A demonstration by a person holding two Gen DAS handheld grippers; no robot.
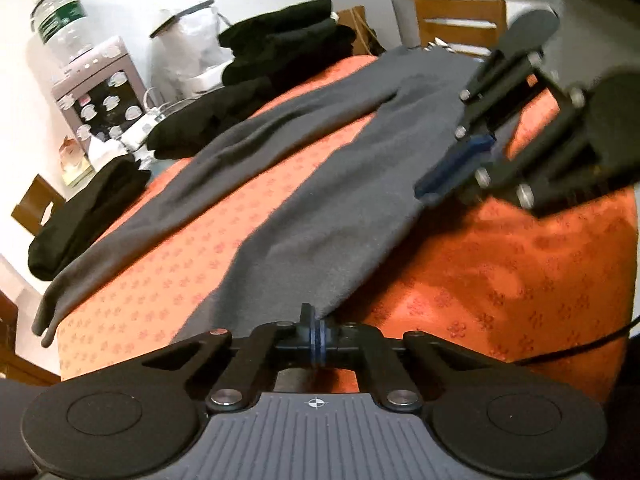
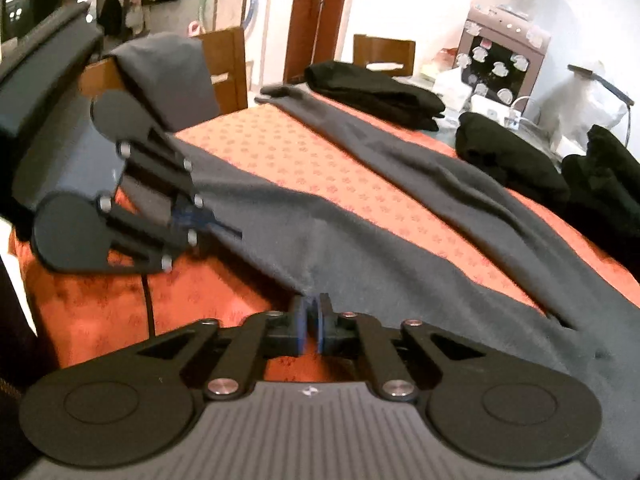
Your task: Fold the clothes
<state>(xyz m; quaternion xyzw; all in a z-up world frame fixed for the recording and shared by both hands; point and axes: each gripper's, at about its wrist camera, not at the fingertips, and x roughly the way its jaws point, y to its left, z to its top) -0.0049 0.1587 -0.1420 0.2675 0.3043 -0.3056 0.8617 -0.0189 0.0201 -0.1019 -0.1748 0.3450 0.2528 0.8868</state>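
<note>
Grey knit is what both of my tongs are after. At the bottom of the left wrist view my left gripper [image 1: 316, 330] has its blue pads pressed together on the near edge of the grey trousers [image 1: 304, 216], pinching the waist so I can lift it. My right gripper [image 2: 311, 326] is narrow, a thin gap between the pads showing at the bottom centre of its own view; the cloth edge lies right at the tips, but whether it is nipped I cannot tell.

Both hold the same end — I judge this is the start of a fold, waist carried toward the legs, which fan apart up the frame over the orange tablecloth [image 1: 500, 272]. Bare cloth between the legs and to the lower right gives room to drag.

Further out it is tighter: folded black clothes [image 1: 288, 48] sit just beside the far leg at the upper left, and that leg's cuff hangs over the table edge at the left — a careless pull could slide it off.
</note>
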